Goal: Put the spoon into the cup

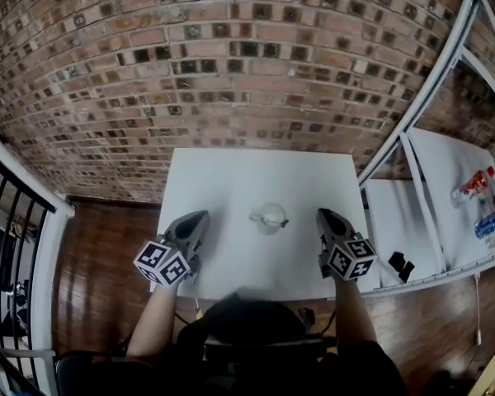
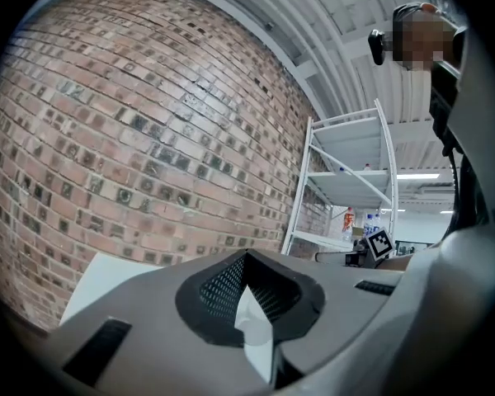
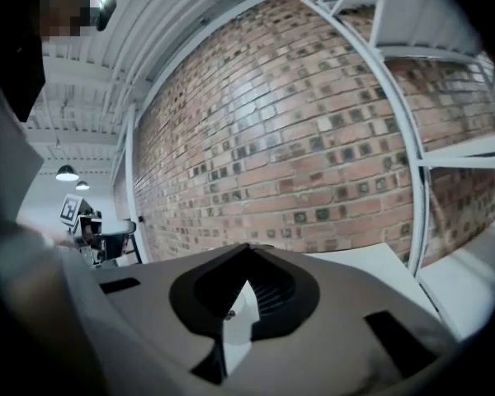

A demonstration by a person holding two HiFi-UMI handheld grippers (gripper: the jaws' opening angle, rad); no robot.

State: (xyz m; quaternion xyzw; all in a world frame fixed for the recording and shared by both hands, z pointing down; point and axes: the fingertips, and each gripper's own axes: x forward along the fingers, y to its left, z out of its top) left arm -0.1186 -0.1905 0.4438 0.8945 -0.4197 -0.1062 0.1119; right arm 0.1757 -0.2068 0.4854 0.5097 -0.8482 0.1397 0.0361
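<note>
**Both Grippers Hovering Empty as Cup Is Standing Between Them**

A person is holding the left gripper [image 1: 201, 217] and the right gripper [image 1: 322, 214] over the near half of a white tabletop [image 1: 231, 176]. One is flanking each side of a clear cup [image 1: 269, 219] that is standing upright near the middle. The left gripper's fingers [image 2: 221, 289] are pressing together at their tips with nothing between them. The right gripper's fingers [image 3: 270, 291] are likewise clenched on nothing.

A thin dark shape is showing at the cup's right rim and is probably the spoon [image 1: 281, 222] leaning inside, though it is too small to be sure. No other spoon is lying on the tabletop. If that reading is right, the job is looking done, which would explain why both grippers are hanging clear with their fingers closed and nothing left to carry.

The cup is sitting between the two sets of fingertips, apart from both and touching neither. A brick wall [image 1: 231, 64] is rising behind the tabletop, and a white shelf rack [image 1: 433, 151] is standing to the right.
</note>
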